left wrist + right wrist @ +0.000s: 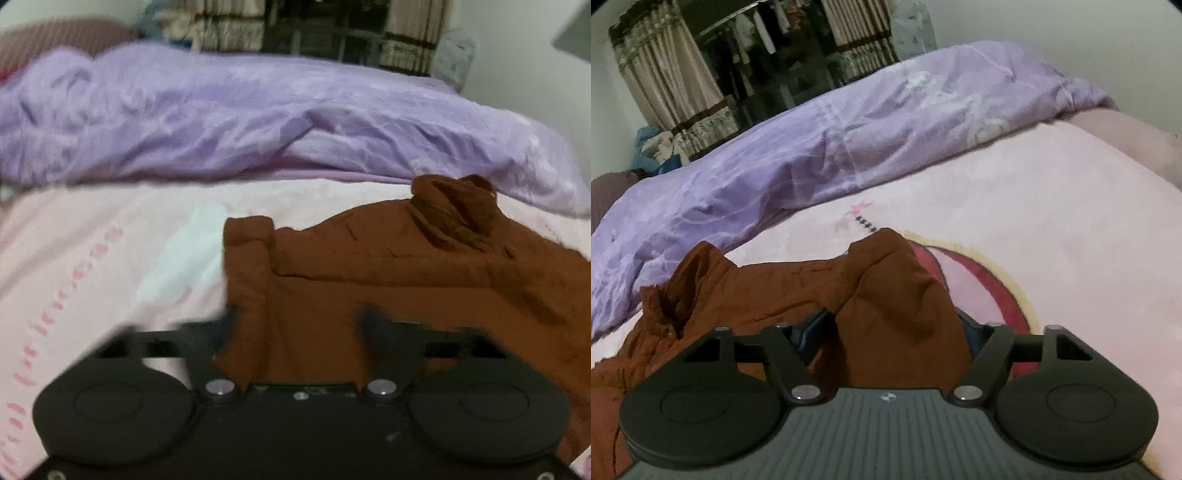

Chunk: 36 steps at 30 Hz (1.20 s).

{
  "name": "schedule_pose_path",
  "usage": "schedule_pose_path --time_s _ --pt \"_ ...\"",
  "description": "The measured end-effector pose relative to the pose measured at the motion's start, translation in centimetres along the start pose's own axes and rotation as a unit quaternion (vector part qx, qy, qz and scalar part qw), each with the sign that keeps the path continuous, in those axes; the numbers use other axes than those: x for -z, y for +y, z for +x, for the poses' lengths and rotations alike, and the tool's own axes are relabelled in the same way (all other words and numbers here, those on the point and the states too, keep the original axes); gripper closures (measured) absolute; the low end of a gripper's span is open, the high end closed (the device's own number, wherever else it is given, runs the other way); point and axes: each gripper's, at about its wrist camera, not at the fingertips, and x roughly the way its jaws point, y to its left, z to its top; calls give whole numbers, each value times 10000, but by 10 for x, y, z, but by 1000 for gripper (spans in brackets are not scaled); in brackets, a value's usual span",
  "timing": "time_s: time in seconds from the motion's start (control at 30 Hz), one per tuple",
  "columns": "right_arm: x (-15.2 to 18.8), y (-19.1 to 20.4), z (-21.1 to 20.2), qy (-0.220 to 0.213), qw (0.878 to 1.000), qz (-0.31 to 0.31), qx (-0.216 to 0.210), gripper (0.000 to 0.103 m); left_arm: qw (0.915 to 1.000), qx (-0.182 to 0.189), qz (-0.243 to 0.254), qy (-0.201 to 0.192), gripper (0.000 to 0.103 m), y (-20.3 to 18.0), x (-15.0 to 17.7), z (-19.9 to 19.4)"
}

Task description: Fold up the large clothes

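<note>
Lying on the pink bedsheet [92, 236], just in front of the lilac duvet [258, 118], the brown garment [369, 258] spreads flat. My left gripper [295, 325] stands open with cloth between its fingers. My right gripper [894, 325] clamps a raised fold of that garment [897, 295].

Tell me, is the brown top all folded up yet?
Not yet. The brown top lies partly spread on the pink blanket, one side flap turned over, its collar bunched, cloth between both grippers' fingers.
</note>
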Motion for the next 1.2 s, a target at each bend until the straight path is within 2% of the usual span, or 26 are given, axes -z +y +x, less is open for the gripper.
schedule_pose_path --time_s 0.03,0.07,0.1,0.13,0.23,0.33,0.4,0.5,0.57,0.67,0.73,0.8,0.87,0.9,0.93,0.97,1.0,1.03,1.1,1.17,1.2 --pt "-1 -2 0 -22 10000 82 -3 59 9999 16 -116 76 87 4 -2 3" --pt "-2 -3 0 -60 9999 147 -41 76 9998 -93 -165 -27 98 4 -4 1" --pt "-3 -4 -2 -124 9997 193 -39 93 9991 -330 -192 -185 99 4 -6 -4" --pt "-5 -4 -7 -258 9994 213 -14 94 9977 -483 -201 -430 99 5 -7 -13" --pt "-12 7 -32 -866 9962 123 -15 94 9940 -208 -424 -990 99 11 -15 -41" --pt "-24 17 -50 -1393 9900 190 -70 95 9874 -245 -333 -1526 99 6 -27 -56" --pt "-32 25 -54 -1674 9859 68 15 95 9849 -370 -266 -1669 99 2 -34 -57" --pt "-42 29 -33 -1542 9879 71 152 95 9869 -351 -445 -1511 99 3 -41 -28" --pt "-40 26 -8 -1351 9901 70 364 95 9902 -395 -502 -1245 99 9 -39 3" --pt "-24 17 33 -853 9948 63 560 95 9947 -557 -424 -750 96 13 -24 54" --pt "-10 7 54 -504 9973 278 466 95 9951 -488 -511 -693 96 18 -10 74" --pt "-10 0 54 -503 9969 502 340 94 9946 -467 -555 -746 96 21 -10 72" --pt "-13 3 56 -465 9973 417 398 89 9950 -505 -449 -738 94 19 -11 72" --pt "-14 5 61 -362 9976 359 475 79 9951 -532 -413 -726 92 17 -11 73" --pt "-16 6 64 -262 9976 334 538 69 9945 -607 -411 -742 84 17 -12 71" --pt "-20 6 64 -212 9978 337 537 64 9936 -703 -417 -782 75 17 -13 67" --pt "-24 7 64 -136 9974 331 629 48 9921 -808 -415 -870 68 17 -16 57" --pt "-29 9 59 -69 9960 301 836 31 9893 -966 -435 -999 55 16 -19 45" --pt "-36 12 38 -310 9939 131 1048 27 9841 -1012 -455 -1389 54 16 -23 14" --pt "-36 14 3 -876 9918 38 934 28 9852 -889 -342 -1427 55 12 -29 -13" --pt "-35 16 -17 -1145 9888 26 959 33 9859 -827 -310 -1422 55 7 -30 -23"
